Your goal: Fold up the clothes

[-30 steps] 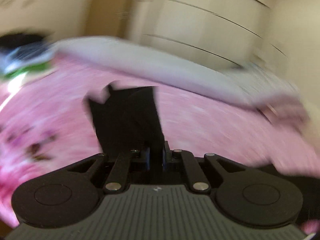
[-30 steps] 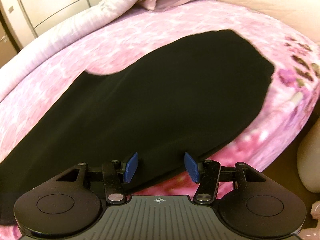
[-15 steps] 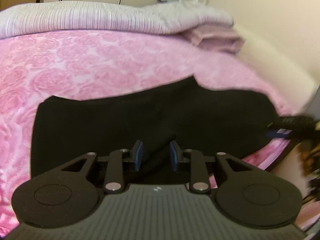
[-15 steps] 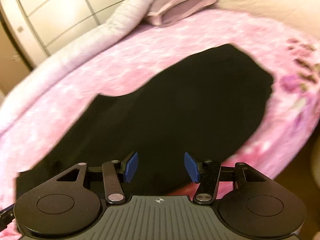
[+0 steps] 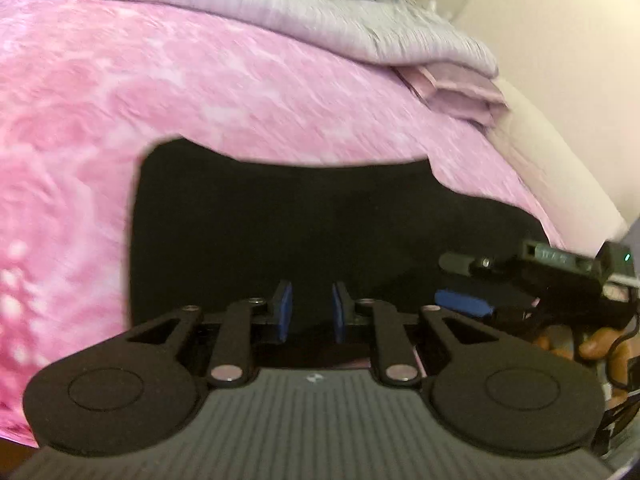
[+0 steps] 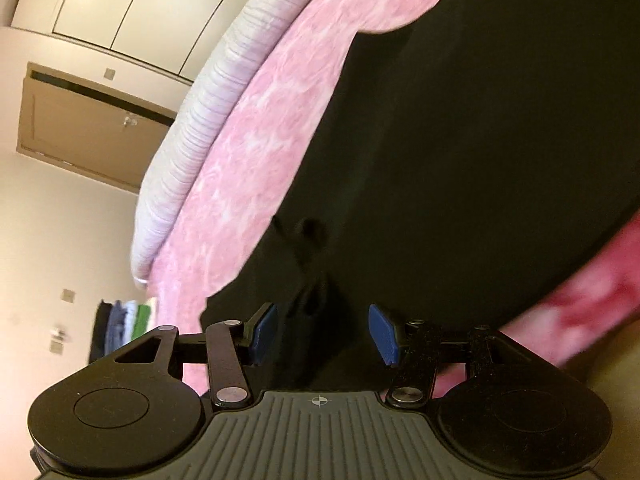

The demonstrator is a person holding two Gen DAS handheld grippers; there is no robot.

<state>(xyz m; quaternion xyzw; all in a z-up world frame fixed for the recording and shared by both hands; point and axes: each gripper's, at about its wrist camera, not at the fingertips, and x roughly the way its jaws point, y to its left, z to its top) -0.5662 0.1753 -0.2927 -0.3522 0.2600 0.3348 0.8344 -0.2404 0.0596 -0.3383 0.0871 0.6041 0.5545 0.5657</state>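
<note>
A black piece of clothing [image 5: 320, 216] lies spread flat on a pink flowery bed cover [image 5: 120, 100]. The left gripper [image 5: 308, 312] sits low over its near edge, blue pads a little apart, with nothing between them. The right gripper [image 6: 323, 334] is tipped to one side over the same black cloth [image 6: 460, 160], its pads wide apart and holding nothing. From the left wrist view it [image 5: 520, 280] shows off to the right, with fingers [image 5: 600, 344] around its handle. A pale striped blanket [image 5: 320, 20] lies along the far side of the bed.
</note>
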